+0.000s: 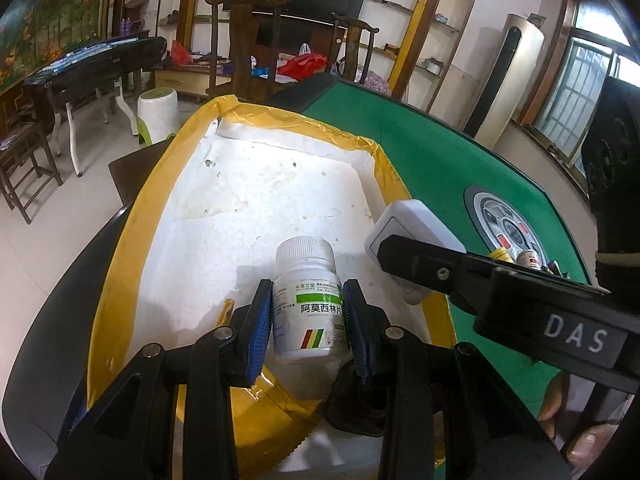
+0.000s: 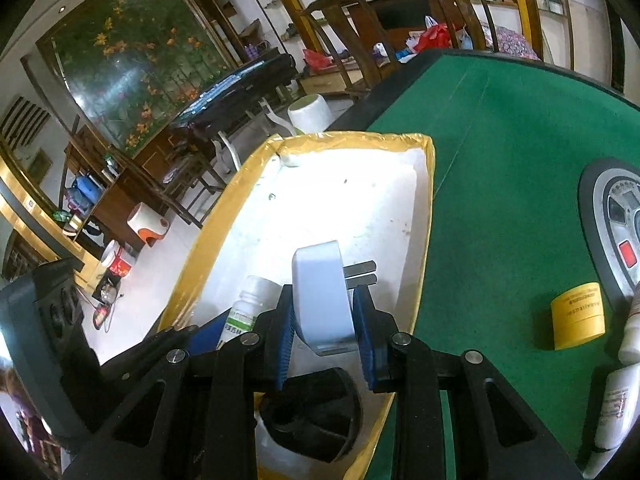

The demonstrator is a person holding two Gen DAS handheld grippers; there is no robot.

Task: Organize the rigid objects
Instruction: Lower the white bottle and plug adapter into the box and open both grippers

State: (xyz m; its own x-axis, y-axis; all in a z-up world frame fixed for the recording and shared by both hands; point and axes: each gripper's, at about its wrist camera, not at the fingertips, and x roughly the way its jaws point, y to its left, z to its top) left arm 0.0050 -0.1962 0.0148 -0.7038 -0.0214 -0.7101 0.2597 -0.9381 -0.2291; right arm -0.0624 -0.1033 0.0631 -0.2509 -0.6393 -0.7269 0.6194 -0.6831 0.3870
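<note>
My left gripper (image 1: 307,300) is shut on a white pill bottle (image 1: 308,300) with a green and white label, held upright just above the floor of a white foam box (image 1: 248,200) edged in yellow tape. My right gripper (image 2: 323,312) is shut on a white plug adapter (image 2: 322,296), its two metal prongs pointing right, held over the same foam box (image 2: 348,200). In the left wrist view the plug adapter (image 1: 416,220) and the right gripper's finger hang over the box's right rim. The pill bottle (image 2: 252,304) shows at lower left in the right wrist view.
The box sits on a green felt table (image 1: 420,152) with a round centre console (image 2: 616,216). A yellow jar (image 2: 578,316) and white bottles (image 2: 616,408) lie on the felt to the right. Wooden chairs (image 1: 244,40) and a dark side table (image 1: 92,68) stand behind.
</note>
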